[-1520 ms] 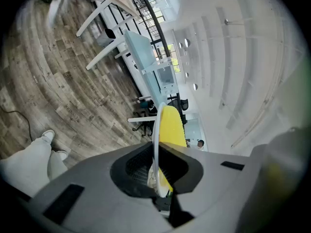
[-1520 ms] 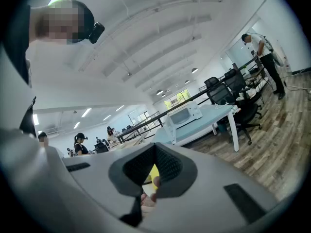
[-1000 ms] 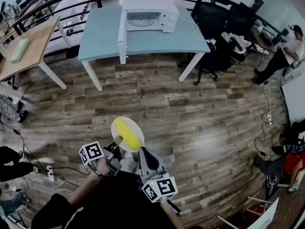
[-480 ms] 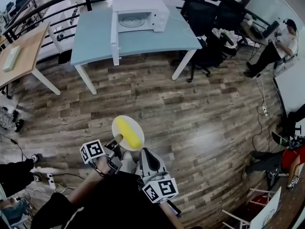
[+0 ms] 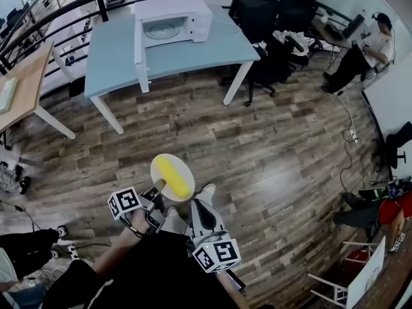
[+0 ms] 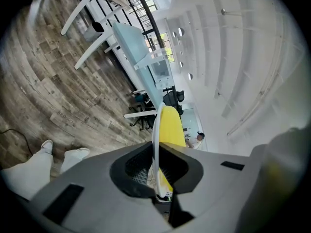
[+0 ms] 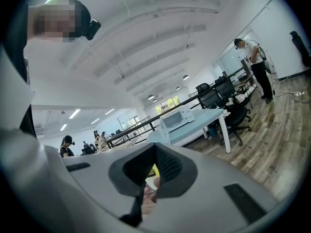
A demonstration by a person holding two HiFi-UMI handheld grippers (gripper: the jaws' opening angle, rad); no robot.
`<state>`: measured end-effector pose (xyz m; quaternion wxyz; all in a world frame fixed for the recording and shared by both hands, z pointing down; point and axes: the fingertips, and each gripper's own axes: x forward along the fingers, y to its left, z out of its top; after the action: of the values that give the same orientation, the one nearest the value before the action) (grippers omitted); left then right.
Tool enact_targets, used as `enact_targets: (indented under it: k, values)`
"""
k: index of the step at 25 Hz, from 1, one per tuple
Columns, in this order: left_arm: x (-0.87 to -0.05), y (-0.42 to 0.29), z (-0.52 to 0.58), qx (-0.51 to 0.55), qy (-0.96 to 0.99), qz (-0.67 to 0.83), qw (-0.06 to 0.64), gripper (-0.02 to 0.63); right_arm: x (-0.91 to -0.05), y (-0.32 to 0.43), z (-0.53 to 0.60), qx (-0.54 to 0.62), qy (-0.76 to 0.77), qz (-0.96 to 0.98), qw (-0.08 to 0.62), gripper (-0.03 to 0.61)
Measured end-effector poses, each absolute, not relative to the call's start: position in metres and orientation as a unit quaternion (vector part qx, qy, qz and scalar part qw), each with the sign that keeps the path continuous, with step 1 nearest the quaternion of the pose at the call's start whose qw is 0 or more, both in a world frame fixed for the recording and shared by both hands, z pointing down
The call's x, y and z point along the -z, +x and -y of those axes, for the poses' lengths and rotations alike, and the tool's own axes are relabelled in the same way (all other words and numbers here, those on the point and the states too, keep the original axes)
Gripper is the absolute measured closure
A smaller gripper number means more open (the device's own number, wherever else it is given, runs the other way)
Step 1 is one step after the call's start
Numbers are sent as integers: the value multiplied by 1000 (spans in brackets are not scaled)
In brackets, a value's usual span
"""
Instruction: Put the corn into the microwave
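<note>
Left gripper [image 5: 156, 192] pinches the plate [image 5: 162, 165] by its rim at 7 o'clock, held level so the corn [image 5: 174, 177] lies safe on it. Right gripper [image 5: 196, 206] hangs beside, jaws together, empty. The microwave [image 5: 171, 20] stands at 12 o'clock, well apart, with its door open.

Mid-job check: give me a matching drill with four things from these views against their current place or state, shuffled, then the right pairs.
Things
1. corn
2. plate
3. microwave door
4. right gripper

Places and states
A. swung open, out from the front of the microwave on the table
B. jaws together, nothing held
C. rim clamped in the left gripper
D. lying on the plate

Pairs: 1-D, 2-C, 3-A, 4-B
</note>
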<state>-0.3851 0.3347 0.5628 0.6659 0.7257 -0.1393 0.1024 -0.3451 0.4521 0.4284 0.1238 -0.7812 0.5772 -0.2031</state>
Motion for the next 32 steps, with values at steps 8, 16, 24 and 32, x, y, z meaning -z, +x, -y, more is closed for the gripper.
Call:
enact_targets:
  k: [8,16,24,32]
  values:
    - [-563,-354,-325,-112,731,132,660,589,-432,-313,-447,199,-792,-563,131,569]
    - [-569,-314,-308,-122,734,130,656,589,-443,-270,-426,209,-790,-561,133,569]
    - [-572,-264,-288,-117,728,135,662,589,-445,-215,-402,217,-787,-564,124,569]
    - [-573,-214,-265,-105,722,152,667,589,-445,-161,-378,226,-775,-579,114,569]
